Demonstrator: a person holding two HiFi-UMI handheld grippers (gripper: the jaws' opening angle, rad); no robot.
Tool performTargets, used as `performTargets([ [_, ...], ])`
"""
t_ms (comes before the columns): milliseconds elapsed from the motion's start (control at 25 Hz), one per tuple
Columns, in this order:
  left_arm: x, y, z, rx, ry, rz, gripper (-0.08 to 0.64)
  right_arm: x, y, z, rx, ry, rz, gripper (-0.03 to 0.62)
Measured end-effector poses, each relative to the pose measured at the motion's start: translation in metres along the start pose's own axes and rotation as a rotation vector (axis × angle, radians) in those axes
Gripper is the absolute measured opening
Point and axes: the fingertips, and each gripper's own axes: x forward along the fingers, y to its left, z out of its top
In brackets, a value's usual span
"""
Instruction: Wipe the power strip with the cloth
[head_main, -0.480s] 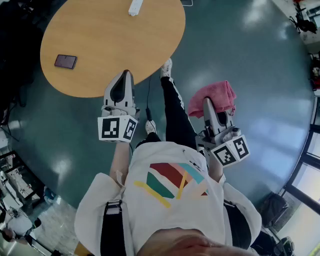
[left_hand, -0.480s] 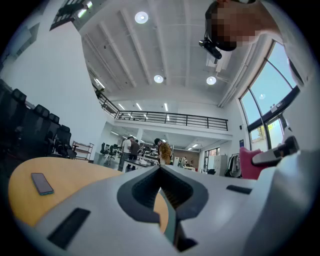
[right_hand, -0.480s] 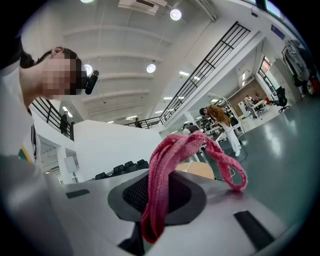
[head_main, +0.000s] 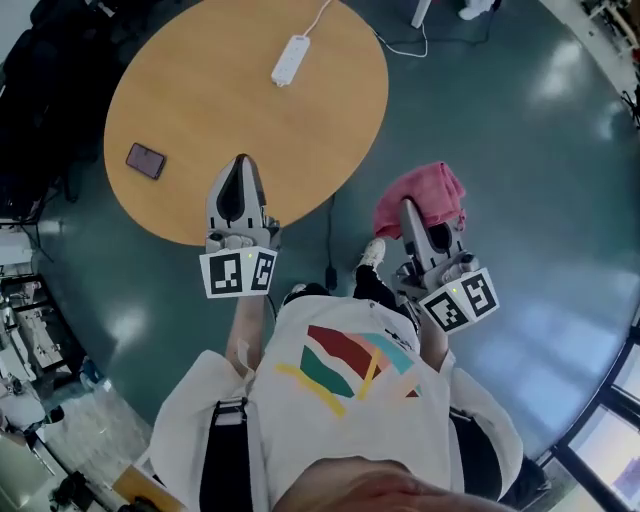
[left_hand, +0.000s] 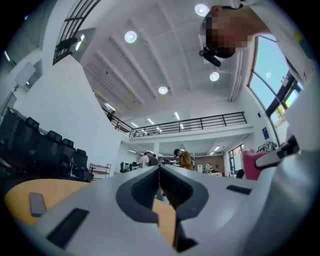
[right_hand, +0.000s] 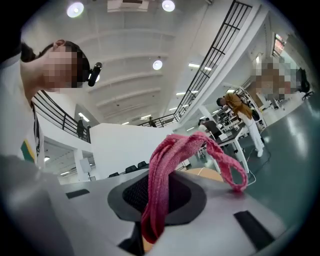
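A white power strip (head_main: 289, 59) lies at the far side of the round wooden table (head_main: 240, 110), its cable running off the edge. My left gripper (head_main: 238, 170) hovers over the table's near rim, jaws pressed together with nothing between them; its own view shows the same shut gripper (left_hand: 160, 167). My right gripper (head_main: 408, 208) is off the table, over the floor, shut on a pink cloth (head_main: 425, 197). In the right gripper view the cloth (right_hand: 167, 170) is pinched between the jaws and folds over them.
A dark phone (head_main: 146, 160) lies on the table's left part. The person's white-shirted body and one shoe (head_main: 371, 253) are just below the grippers. Dark chairs (head_main: 35, 100) stand left of the table. Glossy teal floor (head_main: 500, 130) surrounds everything.
The view has shifted so the table and power strip sit lower and further right in the frame. The foot has moved from the table edge back toward the body. Both grippers hold their states.
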Motion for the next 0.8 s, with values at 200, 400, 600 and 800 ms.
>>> performTargets([
  [200, 0.083, -0.033, -0.019, 0.011, -0.006, 0.064, 0.057, 0.028, -0.087, 0.057, -0.075, 0.007, 0.076, 0.038],
  [400, 0.136, -0.044, -0.030, -0.051, -0.028, 0.040, 0.169, 0.084, -0.144, 0.074, -0.099, 0.068, 0.140, 0.038],
  [600, 0.171, -0.013, -0.055, -0.004, -0.001, 0.091, 0.259, 0.141, -0.152, 0.071, -0.124, 0.111, 0.250, 0.038],
  [800, 0.239, 0.046, -0.119, -0.017, 0.110, 0.119, 0.322, 0.252, -0.169, 0.063, -0.144, 0.218, 0.345, 0.038],
])
